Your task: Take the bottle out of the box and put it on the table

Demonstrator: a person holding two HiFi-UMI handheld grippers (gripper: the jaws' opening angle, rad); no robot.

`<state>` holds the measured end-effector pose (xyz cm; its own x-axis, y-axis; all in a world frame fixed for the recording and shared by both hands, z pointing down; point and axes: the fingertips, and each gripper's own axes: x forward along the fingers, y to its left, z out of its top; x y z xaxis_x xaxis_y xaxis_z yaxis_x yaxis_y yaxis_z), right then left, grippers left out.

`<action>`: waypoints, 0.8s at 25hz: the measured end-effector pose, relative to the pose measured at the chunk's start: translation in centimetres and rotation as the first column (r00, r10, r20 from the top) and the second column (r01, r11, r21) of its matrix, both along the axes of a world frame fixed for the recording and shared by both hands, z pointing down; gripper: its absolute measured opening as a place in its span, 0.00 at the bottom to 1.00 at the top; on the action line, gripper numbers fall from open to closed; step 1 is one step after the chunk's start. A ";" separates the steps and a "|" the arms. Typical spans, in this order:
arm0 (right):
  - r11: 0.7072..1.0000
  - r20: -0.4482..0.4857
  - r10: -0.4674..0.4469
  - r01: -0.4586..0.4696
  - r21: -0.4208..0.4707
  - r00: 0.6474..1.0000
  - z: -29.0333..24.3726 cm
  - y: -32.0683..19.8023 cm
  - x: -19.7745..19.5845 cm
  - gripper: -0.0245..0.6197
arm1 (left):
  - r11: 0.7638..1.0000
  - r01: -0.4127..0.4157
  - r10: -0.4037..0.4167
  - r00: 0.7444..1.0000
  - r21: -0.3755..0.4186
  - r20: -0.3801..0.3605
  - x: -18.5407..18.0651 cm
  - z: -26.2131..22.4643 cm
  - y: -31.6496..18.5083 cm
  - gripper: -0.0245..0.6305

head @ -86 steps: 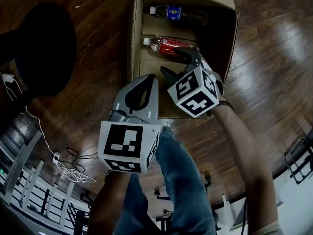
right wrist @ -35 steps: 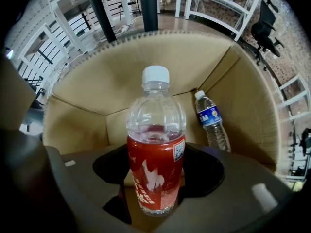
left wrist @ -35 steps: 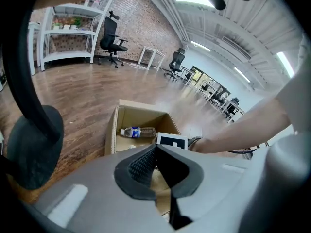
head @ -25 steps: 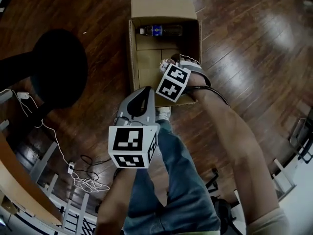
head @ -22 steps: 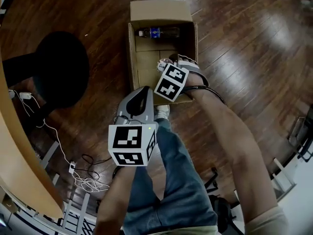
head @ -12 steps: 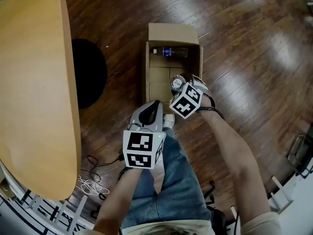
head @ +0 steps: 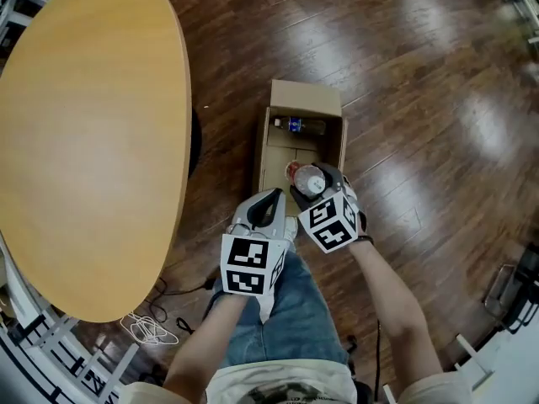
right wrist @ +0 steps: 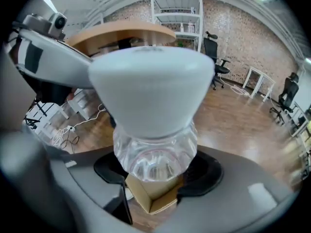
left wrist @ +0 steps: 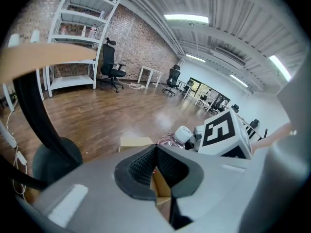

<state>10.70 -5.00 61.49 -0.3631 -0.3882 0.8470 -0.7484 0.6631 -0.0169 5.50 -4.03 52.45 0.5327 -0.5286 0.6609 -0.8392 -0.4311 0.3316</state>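
Note:
A clear bottle [head: 308, 179] with a white cap and a red label stands upright in the air above the open cardboard box [head: 272, 146] on the floor. My right gripper [head: 313, 191] is shut on it. In the right gripper view the bottle [right wrist: 154, 106] fills the gap between the jaws of the right gripper [right wrist: 158, 173], cap toward the camera. My left gripper [head: 274, 199] hangs shut and empty just left of the bottle; its pads [left wrist: 146, 165] meet. A second bottle [head: 301, 125], blue-labelled, lies at the box's far end. The round wooden table [head: 84, 141] is at the left.
A black stool base [head: 195, 141] shows under the table's edge. Loose white cables [head: 152, 326] lie on the wooden floor near the person's legs [head: 278, 326]. White shelves [left wrist: 82, 42] and office chairs [left wrist: 112, 71] stand far off by the brick wall.
Both grippers have risen. The right one has lifted the red-labelled bottle up out of the box. The table has come into the head view at the left.

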 end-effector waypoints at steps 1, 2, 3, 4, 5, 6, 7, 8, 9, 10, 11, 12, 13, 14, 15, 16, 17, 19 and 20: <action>1.000 0.013 0.002 -0.002 0.027 1.000 -1.8 -0.2 -0.2 0.48 | 1.000 0.001 -0.001 1.000 0.016 0.002 -0.1 -1.2 -0.1 0.03; 0.999 0.027 0.005 -0.006 0.054 1.000 -3.7 -0.5 -0.4 0.48 | 0.999 0.002 -0.002 1.000 0.033 0.003 -0.1 -2.6 -0.2 0.03; 0.997 0.039 0.008 -0.012 0.081 0.999 -5.5 -0.6 -0.5 0.48 | 0.999 0.005 -0.005 1.000 0.050 0.002 -0.2 -4.0 -0.3 0.03; 0.994 0.049 0.012 -0.017 0.105 0.999 -7.4 -0.8 -0.6 0.48 | 0.998 0.009 -0.009 1.000 0.066 0.001 -0.4 -5.4 -0.4 0.03; 0.991 0.057 0.015 -0.022 0.129 0.998 -9.4 -0.8 -0.8 0.48 | 0.997 0.016 -0.015 1.000 0.081 -0.004 -0.7 -7.0 -0.4 0.03; 0.988 0.065 0.016 -0.025 0.153 0.998 -11.4 -0.8 -0.9 0.48 | 0.995 0.024 -0.023 1.000 0.096 -0.011 -0.9 -8.6 -0.3 0.03; 0.984 0.072 0.015 -0.027 0.178 0.997 -13.4 -0.8 -1.0 0.48 | 0.993 0.034 -0.032 0.999 0.114 -0.019 -1.2 -10.3 -0.3 0.03; 0.979 0.080 0.013 -0.029 0.204 0.997 -15.4 -0.7 -1.0 0.48 | 0.990 0.044 -0.041 0.999 0.135 -0.027 -1.3 -12.0 -0.2 0.03; 0.973 0.089 0.010 -0.031 0.230 0.996 -17.3 -0.8 -1.1 0.48 | 0.986 0.054 -0.050 0.998 0.159 -0.031 -1.5 -13.7 -0.2 0.03; 0.966 0.101 0.009 -0.035 0.255 0.995 -19.2 -0.9 -1.1 0.48 | 0.981 0.063 -0.058 0.998 0.185 -0.032 -1.5 -15.1 -0.3 0.03; 0.960 0.115 0.010 -0.042 0.278 0.993 -21.0 -1.1 -1.2 0.48 | 0.975 0.069 -0.064 0.997 0.211 -0.030 -1.6 -16.5 -0.5 0.03; 0.953 0.129 0.010 -0.048 0.299 0.992 -22.7 -1.3 -1.3 0.48 | 0.969 0.073 -0.069 0.997 0.236 -0.026 -1.5 -17.7 -0.6 0.03; 0.947 0.142 0.007 -0.053 0.318 0.990 -24.3 -1.4 -1.4 0.48 | 0.963 0.078 -0.074 0.997 0.258 -0.022 -1.6 -18.9 -0.7 0.03; 0.940 0.154 0.002 -0.055 0.336 0.988 -25.8 -1.4 -1.5 0.48 | 0.958 0.083 -0.081 0.997 0.275 -0.020 -1.6 -19.8 -0.7 0.03; 0.934 0.163 -0.004 -0.054 0.353 0.987 -27.2 -1.3 -1.7 0.48 | 0.953 0.089 -0.087 0.996 0.288 -0.020 -1.7 -20.7 -0.7 0.03; 0.929 0.172 -0.013 -0.052 0.368 0.985 -28.5 -1.2 -1.9 0.48 | 0.949 0.097 -0.095 0.995 0.300 -0.020 -1.8 -21.5 -0.6 0.03; 0.923 0.180 -0.024 -0.047 0.381 0.983 -29.7 -1.1 -2.1 0.48 | 0.944 0.106 -0.106 0.994 0.312 -0.020 -2.0 -22.3 -0.5 0.03; 0.913 0.196 -0.054 -0.031 0.406 0.979 -31.9 -0.6 -2.8 0.48 | 0.934 0.128 -0.131 0.991 0.334 -0.015 -2.7 -23.8 0.0 0.03; 0.907 0.202 -0.072 -0.020 0.420 0.977 -32.9 -0.4 -3.3 0.49 | 0.929 0.139 -0.143 0.990 0.343 -0.013 -3.3 -24.5 0.2 0.03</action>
